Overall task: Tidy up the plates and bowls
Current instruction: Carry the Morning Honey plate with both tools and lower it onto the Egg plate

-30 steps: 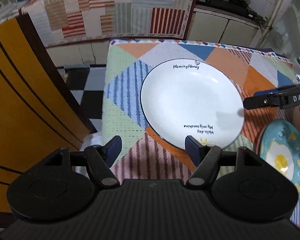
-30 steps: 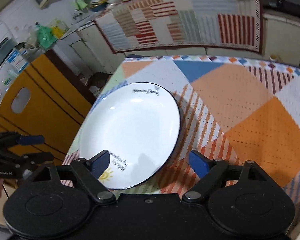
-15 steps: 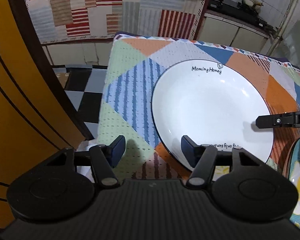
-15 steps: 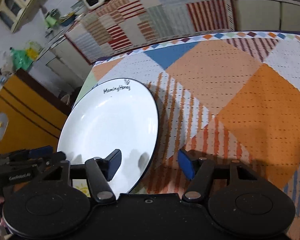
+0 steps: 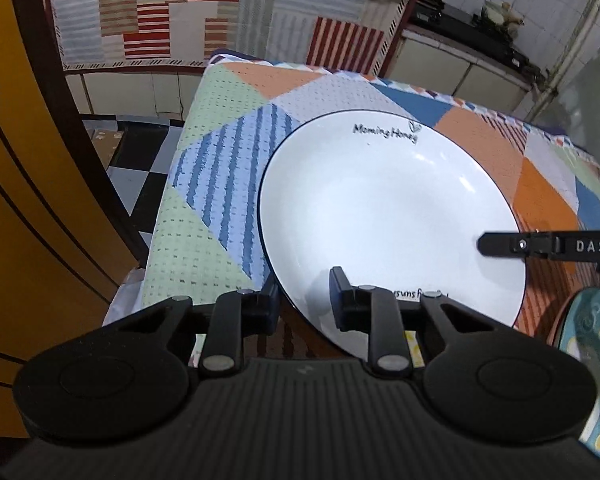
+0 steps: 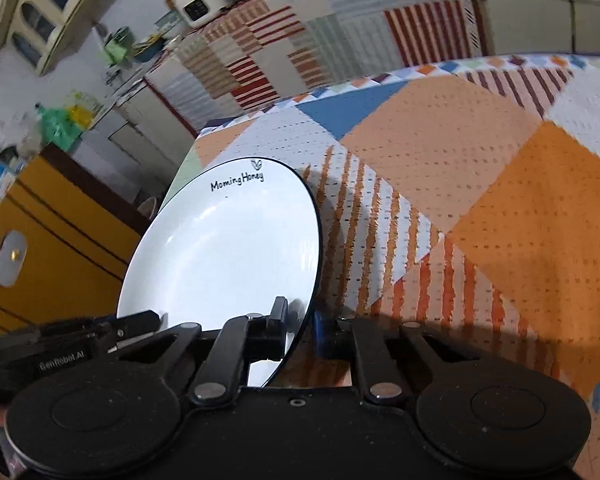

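Note:
A large white plate (image 5: 388,216) with a dark rim and "Morning Honey" lettering sits on the patchwork tablecloth (image 5: 220,184). My left gripper (image 5: 304,300) straddles its near-left rim, one finger under and one on top, closed on the rim. My right gripper (image 6: 302,328) grips the opposite rim the same way; the plate (image 6: 224,256) looks tilted in that view, its right edge raised off the cloth. The right gripper's finger shows in the left wrist view (image 5: 540,244). A teal plate with a fried-egg print (image 5: 592,360) lies at the right edge.
A yellow-orange cabinet (image 5: 24,208) stands close to the table's left side, over a checkered floor (image 5: 136,160). A counter draped in striped patchwork cloth (image 5: 220,12) runs behind the table. The orange and white cloth area (image 6: 500,200) lies right of the plate.
Both grippers moved in toward the white plate and closed on opposite rims. The plate's right side now looks lifted and tilted.

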Tool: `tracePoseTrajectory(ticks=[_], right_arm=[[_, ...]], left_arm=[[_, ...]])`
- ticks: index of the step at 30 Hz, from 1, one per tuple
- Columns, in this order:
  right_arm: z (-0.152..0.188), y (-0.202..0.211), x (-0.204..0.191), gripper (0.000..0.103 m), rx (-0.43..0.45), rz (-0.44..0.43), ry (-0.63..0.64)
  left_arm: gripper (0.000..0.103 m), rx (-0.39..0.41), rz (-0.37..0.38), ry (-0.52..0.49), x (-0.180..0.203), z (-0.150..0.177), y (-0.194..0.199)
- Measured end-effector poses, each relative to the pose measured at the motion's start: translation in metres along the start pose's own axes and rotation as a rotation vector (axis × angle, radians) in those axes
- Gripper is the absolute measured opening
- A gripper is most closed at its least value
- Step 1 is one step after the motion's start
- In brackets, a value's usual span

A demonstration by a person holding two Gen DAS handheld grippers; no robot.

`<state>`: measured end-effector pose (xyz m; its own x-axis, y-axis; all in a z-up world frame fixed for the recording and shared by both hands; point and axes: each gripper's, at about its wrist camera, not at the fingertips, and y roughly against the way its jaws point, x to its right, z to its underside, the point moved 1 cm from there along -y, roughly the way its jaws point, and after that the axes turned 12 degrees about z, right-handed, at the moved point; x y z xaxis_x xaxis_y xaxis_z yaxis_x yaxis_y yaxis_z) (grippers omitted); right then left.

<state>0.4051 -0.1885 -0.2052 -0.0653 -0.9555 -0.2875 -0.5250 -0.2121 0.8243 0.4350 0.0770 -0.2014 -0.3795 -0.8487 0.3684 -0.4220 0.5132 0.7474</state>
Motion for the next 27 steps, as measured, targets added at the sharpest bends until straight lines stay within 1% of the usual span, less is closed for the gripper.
tracePoseTrajectory(ticks=[2, 3, 5, 7, 9, 14, 17, 22, 27], right_arm=[[0.000, 0.004, -0.001, 0.018, 0.010, 0.007, 0.031], [0.000, 0.006, 0.000, 0.018, 0.012, -0.002, 0.035], [-0.001, 0.014, 0.000, 0.018, 0.019, -0.019, 0.057], [0.002, 0.024, -0.004, 0.019, 0.027, -0.014, 0.105], [0.005, 0.035, 0.000, 0.019, 0.038, -0.024, 0.067], [0.014, 0.068, 0.001, 0.019, 0.079, -0.033, 0.071], [0.021, 0.090, 0.000, 0.019, 0.100, -0.038, 0.094], [0.035, 0.128, -0.001, 0.020, 0.104, -0.040, 0.169], [0.060, 0.159, 0.013, 0.021, 0.109, -0.034, 0.162]], left_arm=[[0.024, 0.008, 0.005, -0.028, 0.005, 0.001, 0.007], [0.024, 0.009, 0.003, -0.044, 0.008, 0.001, 0.011], [0.025, 0.009, -0.008, -0.069, 0.016, 0.001, 0.019], [0.025, 0.025, -0.018, -0.093, 0.025, 0.002, 0.028], [0.025, 0.045, -0.021, -0.110, 0.033, 0.005, 0.037], [0.025, 0.063, -0.014, -0.126, 0.057, 0.011, 0.063], [0.025, 0.065, -0.013, -0.113, 0.071, 0.019, 0.082], [0.026, 0.065, -0.006, -0.121, 0.099, 0.037, 0.104], [0.026, 0.045, 0.008, -0.159, 0.131, 0.056, 0.118]])
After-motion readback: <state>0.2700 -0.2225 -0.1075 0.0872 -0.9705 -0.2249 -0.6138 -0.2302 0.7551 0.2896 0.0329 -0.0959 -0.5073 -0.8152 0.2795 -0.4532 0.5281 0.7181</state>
